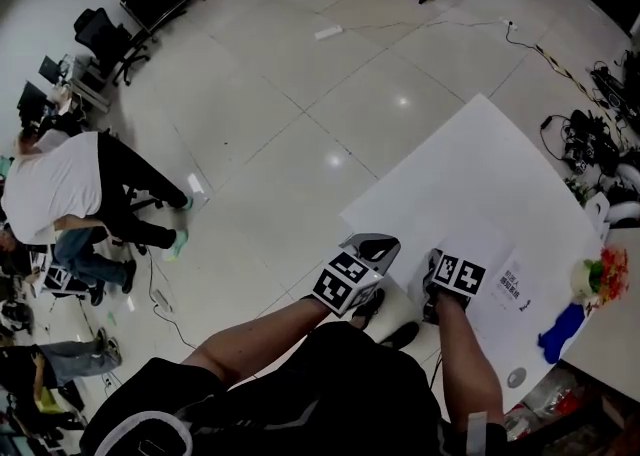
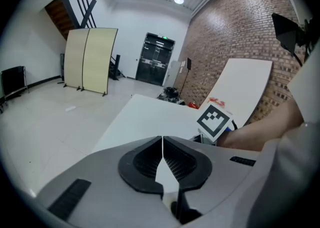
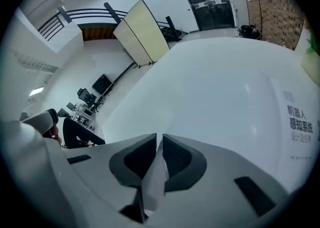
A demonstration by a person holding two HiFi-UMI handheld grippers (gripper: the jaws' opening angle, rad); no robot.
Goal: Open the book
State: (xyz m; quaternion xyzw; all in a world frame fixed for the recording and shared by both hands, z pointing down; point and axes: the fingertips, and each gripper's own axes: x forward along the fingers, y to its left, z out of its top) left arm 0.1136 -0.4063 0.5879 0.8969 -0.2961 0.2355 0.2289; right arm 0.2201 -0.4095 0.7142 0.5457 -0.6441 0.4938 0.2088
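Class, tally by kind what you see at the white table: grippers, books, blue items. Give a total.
Grippers: 2 (left gripper, right gripper)
Books: 1 (book)
Blue items: 1 (blue item)
Total: 4

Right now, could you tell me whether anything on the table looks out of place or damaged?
Nothing stands out: the book lies flat and closed on the white table with no visible damage.

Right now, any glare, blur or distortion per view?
Head view: lamp glare spots on the glossy floor, strong fisheye. Left gripper view: dark vignette corners, brick wall bowed. Right gripper view: book print legible, stretched at the edge.
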